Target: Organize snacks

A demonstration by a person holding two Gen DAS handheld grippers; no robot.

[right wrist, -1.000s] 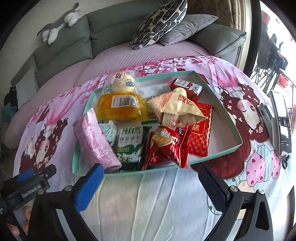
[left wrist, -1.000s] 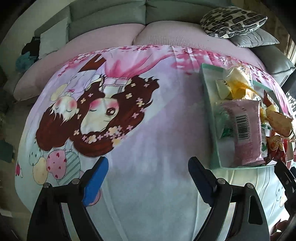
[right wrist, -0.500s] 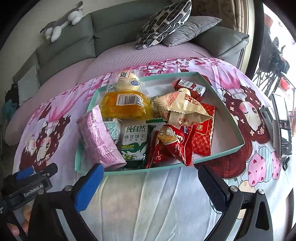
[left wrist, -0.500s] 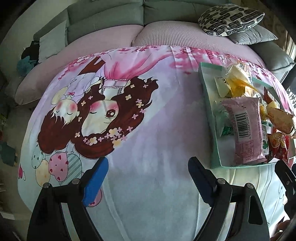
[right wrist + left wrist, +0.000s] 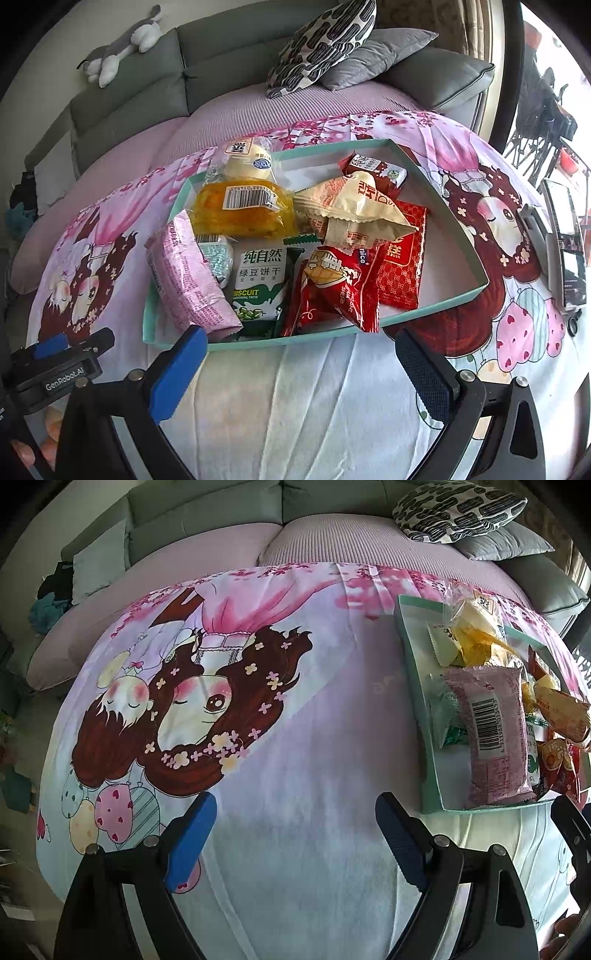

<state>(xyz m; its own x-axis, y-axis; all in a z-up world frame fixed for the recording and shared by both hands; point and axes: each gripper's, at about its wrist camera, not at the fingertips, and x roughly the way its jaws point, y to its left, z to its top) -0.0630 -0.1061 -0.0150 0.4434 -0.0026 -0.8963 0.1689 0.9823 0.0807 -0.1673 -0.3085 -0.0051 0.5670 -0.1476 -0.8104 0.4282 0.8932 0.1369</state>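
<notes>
Blue ribbed pads line both grippers: the right gripper (image 5: 295,365) and the left gripper (image 5: 295,830) each gape wide, empty, above the soft cartoon-printed cloth (image 5: 295,406). Just beyond the right one sits a shallow teal-rimmed tray (image 5: 436,306) of crinkly packets: a pink wrapper (image 5: 188,280), a green biscuit pack (image 5: 258,288), a red pouch (image 5: 340,288), and a glossy yellow bag (image 5: 243,210). Behind it, a grey sofa (image 5: 147,85).

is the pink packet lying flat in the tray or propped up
Propped up: the pink packet leans tilted against the teal tray's left wall, overlapping the green biscuit pack.
</notes>
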